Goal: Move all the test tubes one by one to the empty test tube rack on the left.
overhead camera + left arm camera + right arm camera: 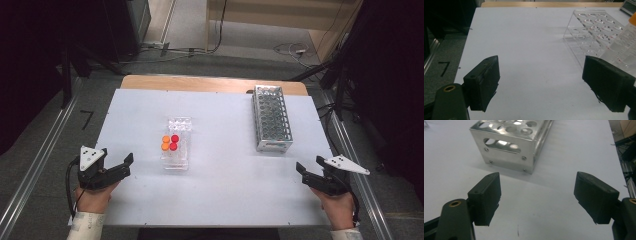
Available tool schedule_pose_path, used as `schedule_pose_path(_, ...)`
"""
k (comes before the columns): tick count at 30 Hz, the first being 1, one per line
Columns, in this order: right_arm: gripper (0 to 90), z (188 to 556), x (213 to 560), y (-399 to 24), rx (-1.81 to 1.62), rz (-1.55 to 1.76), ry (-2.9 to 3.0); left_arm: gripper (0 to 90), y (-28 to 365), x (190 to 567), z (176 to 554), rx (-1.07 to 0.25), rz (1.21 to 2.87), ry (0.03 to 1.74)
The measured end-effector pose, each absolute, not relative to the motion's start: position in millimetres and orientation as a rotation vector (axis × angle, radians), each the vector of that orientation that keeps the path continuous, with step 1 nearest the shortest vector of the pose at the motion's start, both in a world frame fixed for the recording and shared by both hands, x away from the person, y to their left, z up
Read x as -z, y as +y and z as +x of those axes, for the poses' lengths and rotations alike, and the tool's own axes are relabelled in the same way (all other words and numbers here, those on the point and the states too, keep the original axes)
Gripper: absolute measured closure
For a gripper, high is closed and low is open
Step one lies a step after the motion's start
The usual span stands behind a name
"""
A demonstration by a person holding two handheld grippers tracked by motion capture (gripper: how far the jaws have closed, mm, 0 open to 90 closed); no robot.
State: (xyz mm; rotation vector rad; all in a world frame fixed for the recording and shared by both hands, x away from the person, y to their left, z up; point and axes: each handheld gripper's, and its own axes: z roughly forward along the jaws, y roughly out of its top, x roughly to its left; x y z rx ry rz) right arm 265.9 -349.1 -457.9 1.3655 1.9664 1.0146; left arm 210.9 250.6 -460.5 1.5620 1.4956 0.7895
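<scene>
Two tools gape, empty: left tool (pixel 120 165), right tool (pixel 310 167) | tubes (pixel 169 142) stand capped in clear rack (pixel 176 162), mid-table (pixel 225 195), near left tool | likely light, slick, fragile plastic; pinch just under cap | metal rack (pixel 272 120) ahead of right tool

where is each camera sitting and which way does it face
High view: fixed above the person's side, looking forward and down on the table; both hands with the left gripper and right gripper show.
Left gripper view: rides the left gripper, looking across the table past the clear rack holding capped tubes; own open jaws show.
Right gripper view: rides the right gripper, facing the metal rack; own open jaws show.
Shared: high and right gripper views both show the metal rack.
</scene>
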Motion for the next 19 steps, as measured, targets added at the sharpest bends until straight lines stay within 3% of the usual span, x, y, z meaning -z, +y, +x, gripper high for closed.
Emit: schedule_pose_path(19, 20.2, 275, 471, -374, -0.957, 1.541, 1.898, 14.7, 260, 471, 215, -0.786, 1.555, 1.595)
